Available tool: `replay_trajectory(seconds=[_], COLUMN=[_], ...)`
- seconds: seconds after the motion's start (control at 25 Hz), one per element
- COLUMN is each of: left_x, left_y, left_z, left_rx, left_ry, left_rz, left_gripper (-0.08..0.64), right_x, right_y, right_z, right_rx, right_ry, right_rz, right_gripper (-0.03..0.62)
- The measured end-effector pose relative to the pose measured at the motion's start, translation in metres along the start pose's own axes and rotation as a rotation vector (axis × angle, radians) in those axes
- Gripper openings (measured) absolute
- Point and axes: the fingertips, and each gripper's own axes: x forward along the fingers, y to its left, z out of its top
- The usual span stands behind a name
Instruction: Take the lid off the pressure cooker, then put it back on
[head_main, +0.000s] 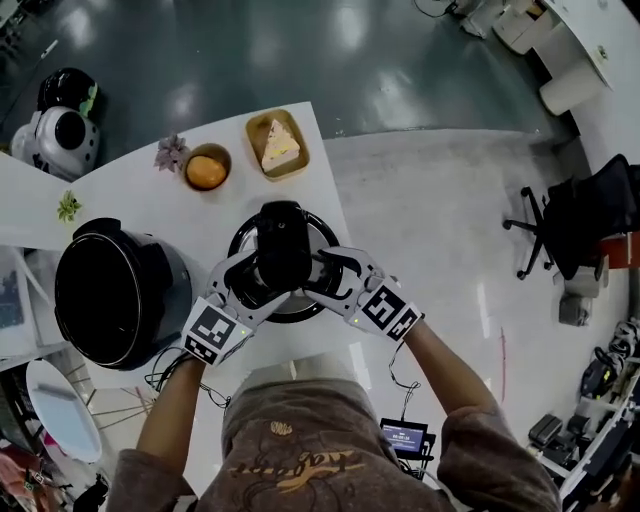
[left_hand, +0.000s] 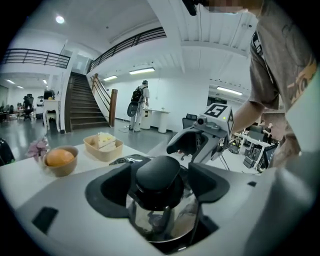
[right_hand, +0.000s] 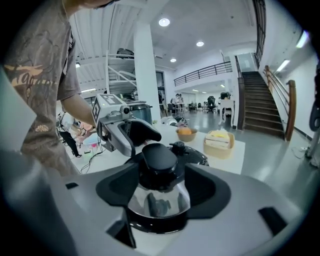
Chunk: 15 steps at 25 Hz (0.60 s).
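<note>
The pressure cooker lid, a shiny metal dome with a black handle, lies on the white table in front of me. My left gripper reaches in from the left and my right gripper from the right, meeting at the handle. In the left gripper view the handle sits between the open jaws of the left gripper, pads apart from it. The right gripper view shows the same: handle between the open jaws of the right gripper.
A large black cooker body stands at the left on the table. Behind the lid are a bowl with an orange, a tray with a cake slice and a small pink flower. The table's right edge runs close beside the lid. An office chair stands on the floor.
</note>
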Motion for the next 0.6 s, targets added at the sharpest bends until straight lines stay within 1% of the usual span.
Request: replay_trajectory(seconds=[0.16,0.32,0.4,0.48,0.6], left_x=[0.008,0.016,0.016,0.017,0.018], left_y=[0.009,0.014,0.014,0.014,0.014], left_z=[-0.016,-0.026,-0.027,-0.028,-0.033], left_rx=[0.008,0.057,0.079,0.089,0.116], left_ry=[0.025,0.053,0.06,0.069,0.105], left_rz=[-0.003,-0.027,-0.042,-0.055,-0.058], left_gripper=[0.356,0.356,0.329,0.32,0.296], right_x=[0.015,0.028,0.031,0.031,0.032], right_y=[-0.007,-0.009,-0.008,-0.009,-0.009], right_z=[-0.009,-0.013,-0.013,-0.013,-0.013], right_rx=[-0.015,-0.042,-0.055,-0.065,-0.098], right_ry=[0.008,0.016,0.016,0.017,0.036], right_rz=[0.025,0.055,0.069,0.076,0.078], right_gripper=[0.278,0.279,0.281,0.287,0.289])
